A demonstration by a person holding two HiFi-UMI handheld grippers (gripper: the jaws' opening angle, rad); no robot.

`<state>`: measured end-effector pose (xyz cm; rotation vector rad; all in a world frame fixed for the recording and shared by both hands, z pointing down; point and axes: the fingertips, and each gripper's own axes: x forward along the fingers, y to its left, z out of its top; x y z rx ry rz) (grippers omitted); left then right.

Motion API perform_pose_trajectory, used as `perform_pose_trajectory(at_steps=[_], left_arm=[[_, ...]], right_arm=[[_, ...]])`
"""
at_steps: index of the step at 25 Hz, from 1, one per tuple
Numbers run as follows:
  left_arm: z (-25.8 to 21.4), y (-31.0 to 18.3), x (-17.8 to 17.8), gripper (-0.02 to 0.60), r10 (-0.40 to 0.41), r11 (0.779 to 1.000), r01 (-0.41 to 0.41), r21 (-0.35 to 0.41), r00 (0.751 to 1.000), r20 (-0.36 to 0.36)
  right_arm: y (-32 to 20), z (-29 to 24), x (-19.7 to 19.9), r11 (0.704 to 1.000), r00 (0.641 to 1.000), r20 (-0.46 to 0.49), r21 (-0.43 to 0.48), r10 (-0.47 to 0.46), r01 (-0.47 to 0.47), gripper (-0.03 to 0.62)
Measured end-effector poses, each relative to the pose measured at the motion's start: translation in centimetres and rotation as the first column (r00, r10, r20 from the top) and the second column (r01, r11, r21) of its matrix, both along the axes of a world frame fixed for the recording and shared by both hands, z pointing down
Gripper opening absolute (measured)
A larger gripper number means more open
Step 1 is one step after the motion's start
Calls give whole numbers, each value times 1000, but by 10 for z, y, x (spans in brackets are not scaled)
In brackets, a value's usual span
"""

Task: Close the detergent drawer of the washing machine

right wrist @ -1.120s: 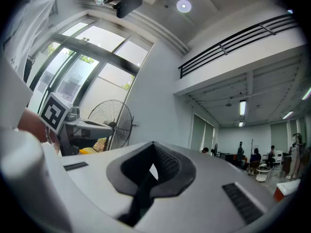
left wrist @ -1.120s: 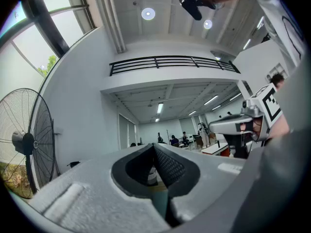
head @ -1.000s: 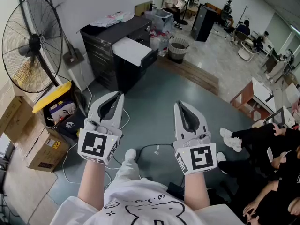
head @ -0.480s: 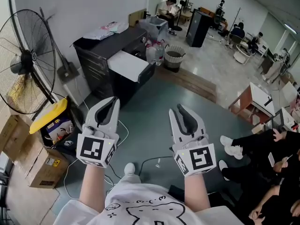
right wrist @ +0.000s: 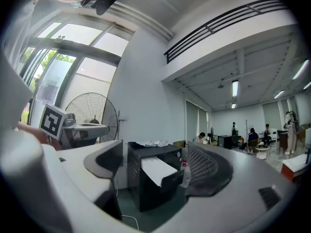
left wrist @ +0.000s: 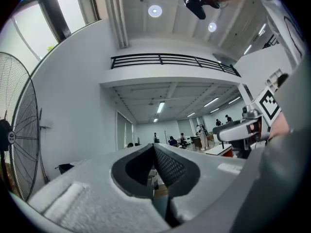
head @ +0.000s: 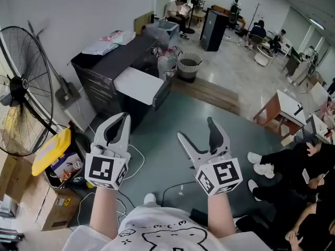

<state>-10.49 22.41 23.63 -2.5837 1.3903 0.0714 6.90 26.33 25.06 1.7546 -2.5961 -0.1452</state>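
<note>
Both grippers have crept closer to the washing machine (head: 102,80) over the last second. The right gripper (head: 196,128) has also gone from pinched shut to spreading wide: its jaws are opening right now with nothing between them, just bare floor (head: 167,114) beyond. Left gripper (head: 124,117) is a different story, jaws pressed together and empty, so we read it as just along for the ride. The detergent drawer (head: 137,83) looks to be the white panel sticking out of the dark cabinet's front. It's far and a bit left of us, well apart from both grippers, so nothing's touching it yet. Our guess on the why: both are pointed at the machine because we're on the approach. The right one lines up nicely, with the drawer sitting in its gap in the right gripper view. Opening early probably means it'll catch or shove the drawer front once we get there.
</note>
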Motion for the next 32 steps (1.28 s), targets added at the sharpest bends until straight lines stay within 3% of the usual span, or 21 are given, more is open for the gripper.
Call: perform_pose_trajectory(at_steps=[11,22,32], left_arm=[[11,-64,-14,14,40,999,-40,-19,999,-7],[21,-107,-18,14,16,999,-15,-41,1000,11],[24,-175,-2,14,-31,999,32,-43,999,9]], right_arm=[[-56,18,-6,997,998,6,-57,58,-57,396],[-107,33,-3,995,999,26,-100,23,-20,396],[-187,49,20,993,999,42,-118,-20,25,396]])
